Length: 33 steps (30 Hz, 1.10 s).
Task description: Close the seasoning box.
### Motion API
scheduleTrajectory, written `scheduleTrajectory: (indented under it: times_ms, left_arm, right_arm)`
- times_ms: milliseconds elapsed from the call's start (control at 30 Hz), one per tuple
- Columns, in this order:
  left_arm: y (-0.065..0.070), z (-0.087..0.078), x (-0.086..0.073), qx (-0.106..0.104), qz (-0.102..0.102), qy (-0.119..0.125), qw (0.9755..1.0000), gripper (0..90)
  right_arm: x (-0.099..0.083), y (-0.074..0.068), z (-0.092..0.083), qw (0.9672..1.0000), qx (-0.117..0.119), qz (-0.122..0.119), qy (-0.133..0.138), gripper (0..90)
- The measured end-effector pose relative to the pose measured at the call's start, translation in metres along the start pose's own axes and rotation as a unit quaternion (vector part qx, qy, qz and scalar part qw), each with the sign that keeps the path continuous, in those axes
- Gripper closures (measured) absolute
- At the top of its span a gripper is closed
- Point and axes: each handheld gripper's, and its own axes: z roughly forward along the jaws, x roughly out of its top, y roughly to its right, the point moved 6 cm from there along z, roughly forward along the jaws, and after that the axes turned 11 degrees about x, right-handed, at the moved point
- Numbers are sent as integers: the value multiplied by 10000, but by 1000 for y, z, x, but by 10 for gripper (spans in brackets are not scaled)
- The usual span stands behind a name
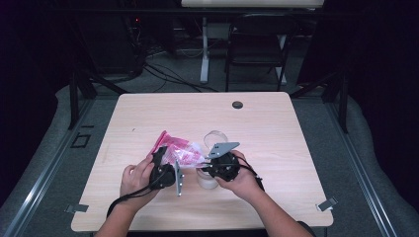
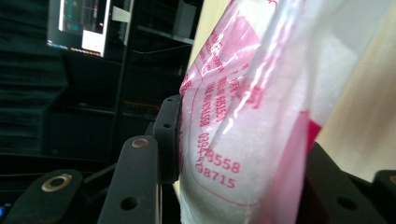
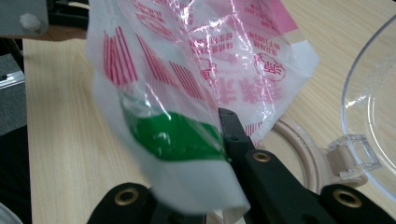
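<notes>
A clear plastic bag (image 1: pixel 180 150) with pink print and white grains inside hangs between my two grippers over the wooden table (image 1: pixel 148 113). My left gripper (image 1: pixel 162 157) grips its left side. In the left gripper view the bag (image 2: pixel 233 140) fills the gap of that gripper (image 2: pixel 243 154), and both pads press on it. My right gripper (image 1: pixel 201 164) pinches the bag's right end. In the right gripper view that gripper (image 3: pixel 215 130) is shut on the bag's (image 3: pixel 187 60) green-marked corner, which hides one jaw.
A clear round jar (image 1: pixel 207 180) stands under the right gripper, its hinged lid (image 1: pixel 216 136) open behind it. The lid (image 3: pixel 373 116) and jar rim (image 3: pixel 299 154) lie just right of the bag. A folding chair (image 1: pixel 257 44) stands beyond the table.
</notes>
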Motion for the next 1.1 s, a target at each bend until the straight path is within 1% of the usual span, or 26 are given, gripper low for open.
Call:
scheduleTrajectory:
  times_ms: [100, 200, 300, 333, 500, 633, 667, 700, 800, 933, 967, 1033, 1100]
  left_arm:
    - [5, 1, -3, -155, -249, -50, 9996, 637]
    - [10, 2, -5, -283, -361, -59, 9989, 641]
    - [15, 4, -7, -459, -575, -62, 9973, 646]
    - [15, 4, -7, -479, -622, -82, 9969, 648]
    - [19, 5, -7, -545, -652, -78, 9964, 659]
    - [22, 6, -8, -658, -685, -84, 9954, 667]
    - [20, 6, -9, -688, -542, -156, 9960, 669]
    - [21, 6, -9, -714, -606, -144, 9955, 672]
    - [23, 7, -10, -848, -667, -149, 9941, 690]
    - [26, 8, -10, -1009, -687, -176, 9924, 709]
    - [27, 9, -10, -1040, -759, -148, 9916, 713]
    - [28, 9, -10, -1085, -678, -159, 9917, 723]
    - [29, 9, -9, -1141, -699, -151, 9909, 733]
  right_arm:
    - [1, -2, 1, 10000, -17, -28, 30, 893]
    - [2, -3, 1, 10000, -7, -50, 56, 891]
    - [2, -4, 1, 9999, 0, -78, 74, 888]
    - [3, -5, 1, 9999, -5, -88, 100, 887]
    - [3, -5, 1, 9999, 22, -80, 139, 874]
    - [3, -5, 2, 9998, 23, -76, 167, 862]
    - [3, -5, 2, 9998, 30, -81, 168, 858]
    - [3, -5, 2, 9998, 33, -79, 172, 855]
    - [3, -4, 2, 9998, 47, -59, 198, 843]
    - [3, -3, 2, 9997, 82, -20, 209, 821]
    - [3, -2, 2, 9997, 81, -14, 234, 817]
    - [3, -2, 1, 9996, 72, 20, 272, 801]
    - [3, -1, 0, 9996, 49, 13, 262, 781]
